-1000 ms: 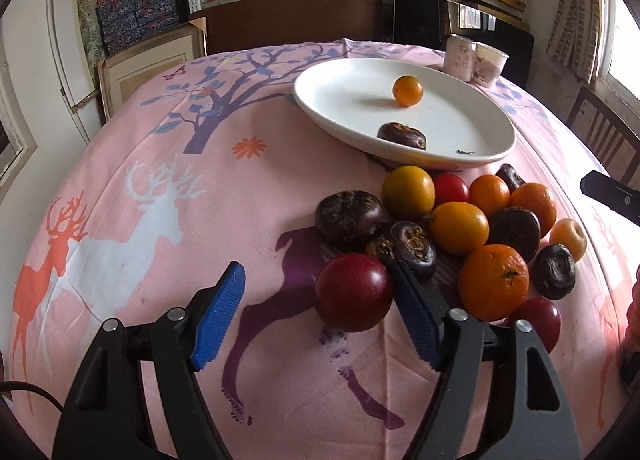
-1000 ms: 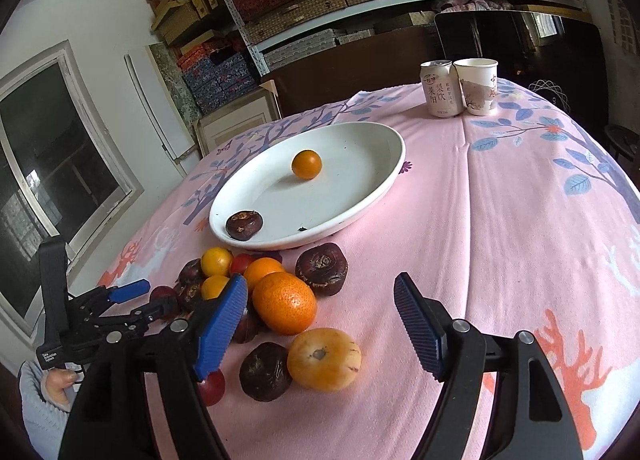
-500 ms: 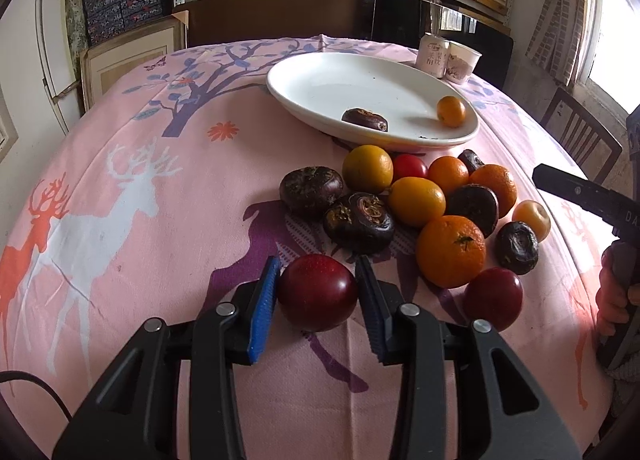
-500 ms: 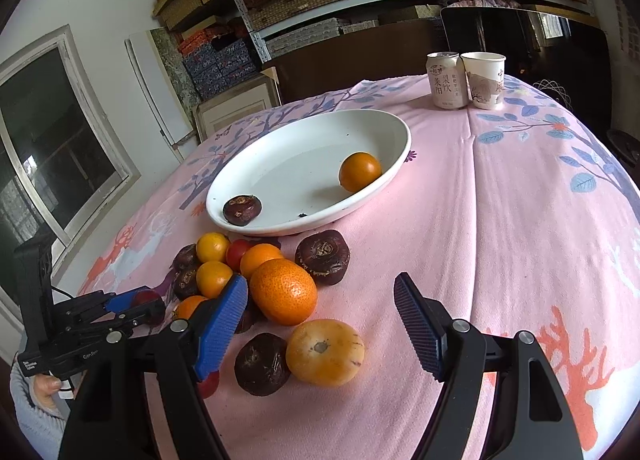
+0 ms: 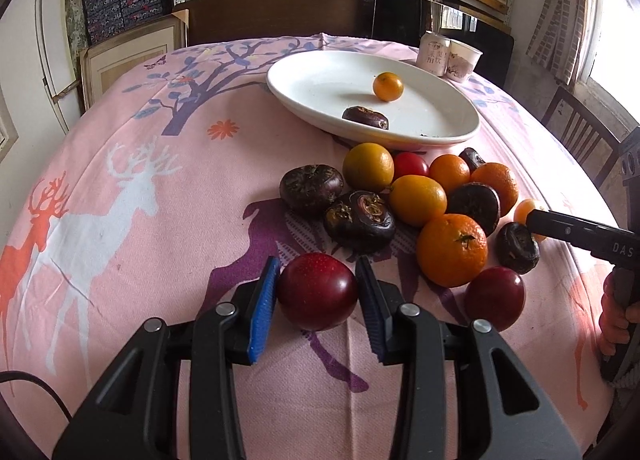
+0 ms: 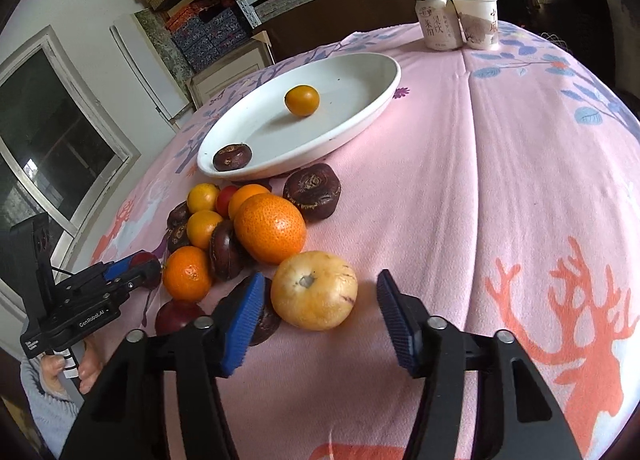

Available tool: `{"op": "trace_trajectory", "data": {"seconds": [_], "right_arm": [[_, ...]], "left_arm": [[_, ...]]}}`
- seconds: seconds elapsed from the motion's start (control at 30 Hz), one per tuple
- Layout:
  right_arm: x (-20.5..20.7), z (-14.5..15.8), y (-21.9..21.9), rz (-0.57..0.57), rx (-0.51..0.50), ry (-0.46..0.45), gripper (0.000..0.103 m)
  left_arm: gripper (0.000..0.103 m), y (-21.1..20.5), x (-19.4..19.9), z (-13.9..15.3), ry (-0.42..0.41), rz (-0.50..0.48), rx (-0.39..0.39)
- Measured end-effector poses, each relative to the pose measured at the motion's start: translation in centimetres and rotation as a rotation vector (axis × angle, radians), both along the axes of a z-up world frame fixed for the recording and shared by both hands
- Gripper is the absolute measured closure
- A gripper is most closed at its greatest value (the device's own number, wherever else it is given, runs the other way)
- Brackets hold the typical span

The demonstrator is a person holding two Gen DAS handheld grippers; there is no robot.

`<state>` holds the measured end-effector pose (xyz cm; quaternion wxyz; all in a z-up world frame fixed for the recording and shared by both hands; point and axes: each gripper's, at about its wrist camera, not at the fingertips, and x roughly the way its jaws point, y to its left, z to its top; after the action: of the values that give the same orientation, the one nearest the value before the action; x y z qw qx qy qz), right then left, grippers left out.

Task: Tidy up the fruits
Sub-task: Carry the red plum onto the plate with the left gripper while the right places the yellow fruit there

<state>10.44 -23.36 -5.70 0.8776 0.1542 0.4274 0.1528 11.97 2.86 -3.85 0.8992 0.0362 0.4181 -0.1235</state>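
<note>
Two tools: left tool (image 5: 316, 292) clamped on red plum (image 5: 318, 291); right tool (image 6: 318, 312) closing, apart around yellow fruit (image 6: 314, 291).

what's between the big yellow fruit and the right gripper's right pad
Bare pink tablecloth: a gap separates the yellow fruit from that pad, in the right wrist view.

Left claw (image 5: 316, 294) has closed onto the plum (image 5: 317, 291). Right claw (image 6: 318, 310) has been closing around the yellow fruit (image 6: 314, 291), one pad short of contact. The plate's orange (image 5: 387, 87) has rolled.
</note>
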Motion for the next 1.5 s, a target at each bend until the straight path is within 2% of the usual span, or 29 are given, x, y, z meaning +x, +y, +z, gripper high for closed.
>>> {"op": "trace_trajectory", "data": {"seconds": [0.03,0.17,0.3,0.4,0.6,0.73,0.93,1.0,1.03,1.17,1.23,1.37,1.5], "right_arm": [[0.0,-0.1,0.1,0.012,0.009,0.003,0.06],[0.0,-0.2,-0.1,0.017,0.038,0.002,0.06],[-0.7,1.6,-0.9,-0.017,0.069,-0.097,0.061],[0.2,3.2,-1.6,-0.047,0.094,-0.126,0.061],[5.1,5.9,-1.4,-0.069,0.104,-0.133,0.061],[8.6,6.1,-0.4,-0.074,0.083,-0.136,0.061],[12.2,3.8,0.6,-0.086,0.074,-0.117,0.058],[12.4,3.5,0.5,-0.092,0.06,-0.126,0.042],[12.4,3.6,0.4,-0.1,0.052,-0.135,0.037],[11.5,3.9,0.0,-0.112,0.069,-0.161,0.037],[11.1,3.8,-0.1,-0.111,0.079,-0.153,0.037],[10.2,3.2,-0.9,-0.133,0.088,-0.135,0.037],[8.9,3.1,-1.8,-0.155,0.11,-0.14,0.037]], "left_arm": [[0.065,0.0,0.0,0.0,0.0,0.001,0.004],[0.065,0.2,0.1,0.0,0.003,0.006,-0.005],[0.065,0.3,0.7,1.1,-0.013,0.009,-0.032],[0.065,-0.3,2.7,3.0,-0.039,0.025,-0.023],[0.065,-2.4,9.0,6.4,-0.087,0.048,-0.025],[0.065,-3.8,12.8,5.9,-0.076,0.066,-0.015],[0.063,-4.1,16.0,2.8,-0.023,0.081,-0.03],[0.051,-4.2,16.1,2.3,-0.028,0.062,-0.018],[0.048,-4.3,15.9,2.4,-0.039,0.06,-0.012],[0.024,-4.2,14.8,3.4,-0.088,0.081,-0.005],[0.023,-4.0,13.9,3.8,-0.11,0.085,0.009],[0.013,-2.9,12.0,4.1,-0.153,0.12,0.048],[0.008,-0.9,10.6,3.7,-0.137,0.171,0.024]]}}
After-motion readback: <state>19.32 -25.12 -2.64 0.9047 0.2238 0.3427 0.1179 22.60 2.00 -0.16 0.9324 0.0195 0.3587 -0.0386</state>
